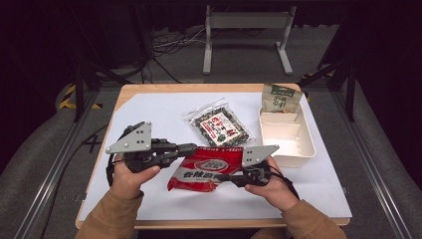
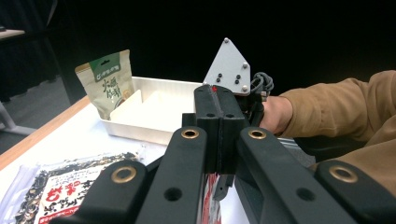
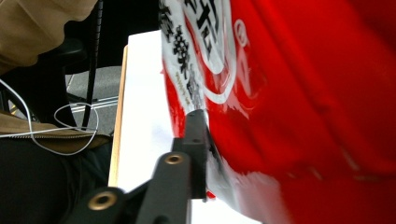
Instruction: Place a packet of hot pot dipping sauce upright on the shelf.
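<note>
A dark room, a white-covered table (image 1: pixel 149 107). Both grippers pinch a red snack packet (image 1: pixel 206 167) near its front edge: left gripper (image 1: pixel 195 148) clamps its top-left edge, right gripper (image 1: pixel 225 177) its lower right. Probably carrying it; next likely needs moving toward the white divided tray (image 1: pixel 306 144).

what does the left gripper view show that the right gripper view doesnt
Left gripper view only: the green pouch standing at the end of the white tray, the seaweed bag, the right gripper's grey plate, and a tan sleeve.
Right gripper view only: the table's wooden edge and a white cable.
Both: the red bag and the white sheet.
</note>
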`<state>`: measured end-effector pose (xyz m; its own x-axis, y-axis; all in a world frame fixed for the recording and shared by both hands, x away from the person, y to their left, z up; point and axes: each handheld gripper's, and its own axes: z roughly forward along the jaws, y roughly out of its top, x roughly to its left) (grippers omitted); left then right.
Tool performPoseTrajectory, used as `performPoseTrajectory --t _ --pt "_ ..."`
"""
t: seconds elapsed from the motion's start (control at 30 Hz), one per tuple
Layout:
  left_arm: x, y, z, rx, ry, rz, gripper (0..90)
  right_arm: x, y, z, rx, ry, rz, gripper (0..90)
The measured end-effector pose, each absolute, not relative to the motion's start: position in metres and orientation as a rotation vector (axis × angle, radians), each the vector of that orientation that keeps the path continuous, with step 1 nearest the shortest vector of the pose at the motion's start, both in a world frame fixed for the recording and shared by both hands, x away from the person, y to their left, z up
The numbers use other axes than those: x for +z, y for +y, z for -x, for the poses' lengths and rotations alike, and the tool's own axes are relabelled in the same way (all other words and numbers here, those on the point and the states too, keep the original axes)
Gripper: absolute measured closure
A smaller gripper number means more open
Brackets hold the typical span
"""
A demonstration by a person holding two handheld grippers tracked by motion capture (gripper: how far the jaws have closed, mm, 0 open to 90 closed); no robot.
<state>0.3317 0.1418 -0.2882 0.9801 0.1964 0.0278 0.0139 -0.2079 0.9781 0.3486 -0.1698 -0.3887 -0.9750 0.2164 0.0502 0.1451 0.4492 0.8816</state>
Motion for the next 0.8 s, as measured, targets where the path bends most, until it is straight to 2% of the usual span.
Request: performPoseTrajectory --t 0.17,0.8 --pt "-0.288 0.143 -0.332 0.171 0.159 -1.768 90.0 -0.385 -0.172 -0.349 1.581 2.616 -0.279 88.0" --pt "-0.292 0.154 -0.34 0.178 0.238 -1.727 90.0 -0.358 -0.183 -0.347 1.501 2.612 -0.2 89.1"
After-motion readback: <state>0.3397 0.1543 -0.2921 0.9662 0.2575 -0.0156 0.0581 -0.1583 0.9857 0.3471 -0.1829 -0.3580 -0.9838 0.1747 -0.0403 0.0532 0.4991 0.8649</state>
